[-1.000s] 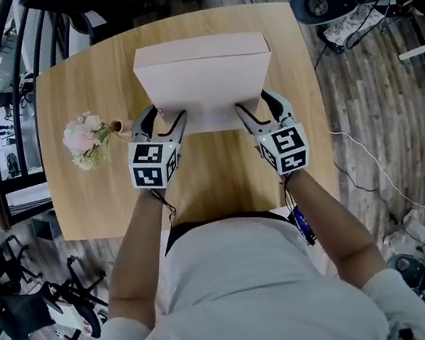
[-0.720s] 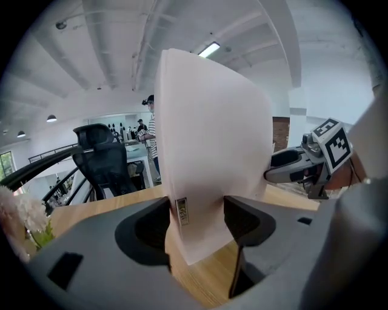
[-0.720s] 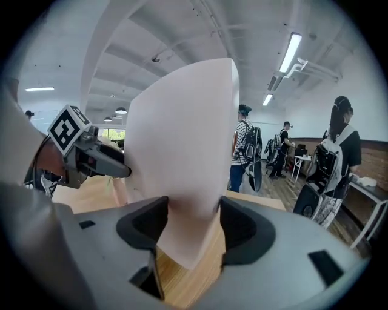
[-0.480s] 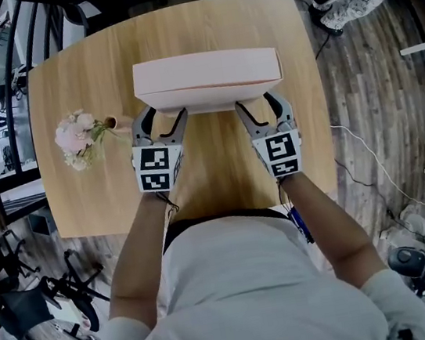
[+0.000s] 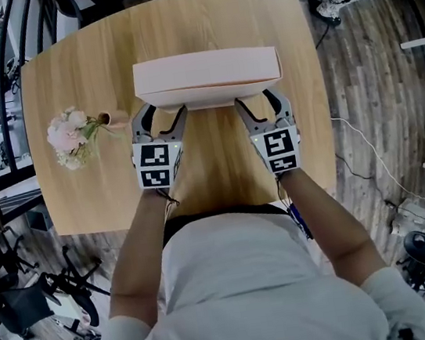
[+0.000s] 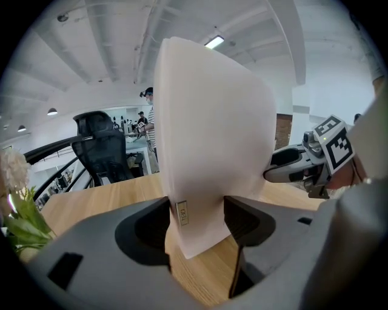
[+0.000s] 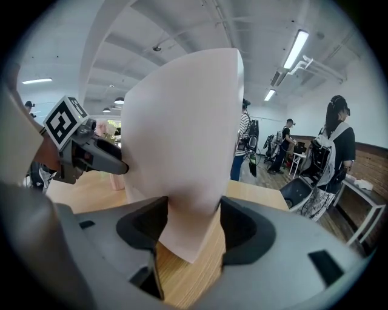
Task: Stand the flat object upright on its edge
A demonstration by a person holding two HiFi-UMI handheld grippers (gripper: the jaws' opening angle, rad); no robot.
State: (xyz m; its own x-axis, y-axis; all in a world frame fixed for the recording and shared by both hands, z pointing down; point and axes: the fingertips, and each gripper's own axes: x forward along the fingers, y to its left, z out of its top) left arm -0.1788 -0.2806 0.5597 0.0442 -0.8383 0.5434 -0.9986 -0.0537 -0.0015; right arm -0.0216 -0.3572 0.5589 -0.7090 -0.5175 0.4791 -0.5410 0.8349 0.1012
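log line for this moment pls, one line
left gripper: jaws shut on flat pale pink box | right gripper: jaws shut on box | box: upright over wooden table

Open-plan office workspace.
Black office chair (image 6: 104, 156), ceiling strip light (image 7: 296, 49), white ceiling beams (image 6: 103, 36), people (image 7: 337, 142) standing about, plank floor (image 5: 364, 71), wooden table (image 5: 199, 25).

Both forearms reach forward, parallel. Left gripper (image 5: 162, 116) and right gripper (image 5: 258, 101): jaws clamped on the box (image 5: 206, 71), level with each other.
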